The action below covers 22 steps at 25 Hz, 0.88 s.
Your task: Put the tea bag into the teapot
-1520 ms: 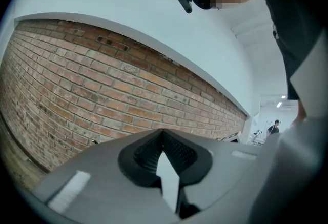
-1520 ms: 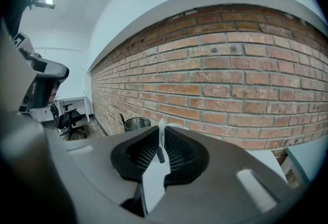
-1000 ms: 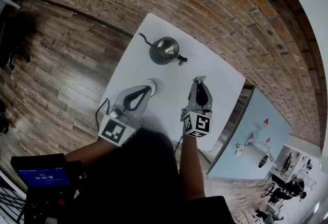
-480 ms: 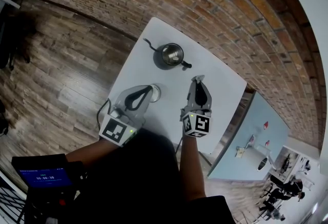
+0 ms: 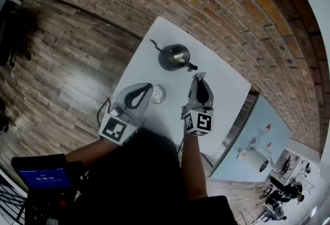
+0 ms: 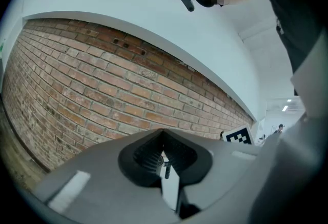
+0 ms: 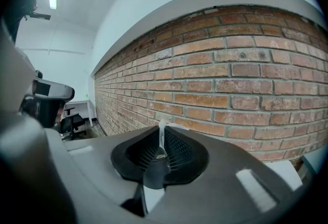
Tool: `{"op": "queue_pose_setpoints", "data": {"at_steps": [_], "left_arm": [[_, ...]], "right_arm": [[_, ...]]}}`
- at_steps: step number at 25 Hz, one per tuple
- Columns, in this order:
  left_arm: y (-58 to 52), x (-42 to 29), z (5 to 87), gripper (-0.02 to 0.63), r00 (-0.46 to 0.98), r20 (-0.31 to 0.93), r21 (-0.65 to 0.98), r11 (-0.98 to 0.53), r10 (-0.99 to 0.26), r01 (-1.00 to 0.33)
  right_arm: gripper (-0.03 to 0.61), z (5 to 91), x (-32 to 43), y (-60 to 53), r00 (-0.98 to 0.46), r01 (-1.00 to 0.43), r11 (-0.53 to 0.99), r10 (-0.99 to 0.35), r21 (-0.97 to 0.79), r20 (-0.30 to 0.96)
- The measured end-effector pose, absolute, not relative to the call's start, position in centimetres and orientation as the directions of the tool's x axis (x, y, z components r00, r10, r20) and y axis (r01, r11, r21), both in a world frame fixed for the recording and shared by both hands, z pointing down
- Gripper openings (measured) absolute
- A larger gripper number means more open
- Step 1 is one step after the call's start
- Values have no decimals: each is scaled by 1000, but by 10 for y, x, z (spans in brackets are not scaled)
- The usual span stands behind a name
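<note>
Tea bag [image 7: 162,133] is pinched in the nearly closed right tool [image 5: 199,80], now nearer the open teapot [image 5: 175,57] than a second ago; dropping it in looks next. Left tool [image 5: 149,86] is closed and empty beside the lid [image 5: 158,94].

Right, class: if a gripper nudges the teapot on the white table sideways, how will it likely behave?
The teapot looks squat and wide-based, so it would probably slide rather than tip. Its thin spout and stubby handle stick out, so an off-centre push would likely spin it.
</note>
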State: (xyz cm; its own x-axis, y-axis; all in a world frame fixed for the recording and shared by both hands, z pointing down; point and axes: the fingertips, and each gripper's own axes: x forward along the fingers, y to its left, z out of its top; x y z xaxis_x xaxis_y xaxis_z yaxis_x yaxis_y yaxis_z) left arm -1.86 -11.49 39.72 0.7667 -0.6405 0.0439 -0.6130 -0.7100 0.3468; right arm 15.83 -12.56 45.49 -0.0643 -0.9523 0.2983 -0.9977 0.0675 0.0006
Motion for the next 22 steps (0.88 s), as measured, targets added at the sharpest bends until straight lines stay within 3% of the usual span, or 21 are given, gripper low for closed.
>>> {"op": "queue_pose_setpoints", "data": {"at_steps": [22], "left_arm": [[-119,-28,403,0,773,58,360,-709,-631,-606]], "right_arm": [[31,458,148,-144,-84,-996,85,-953,-11,292]]}}
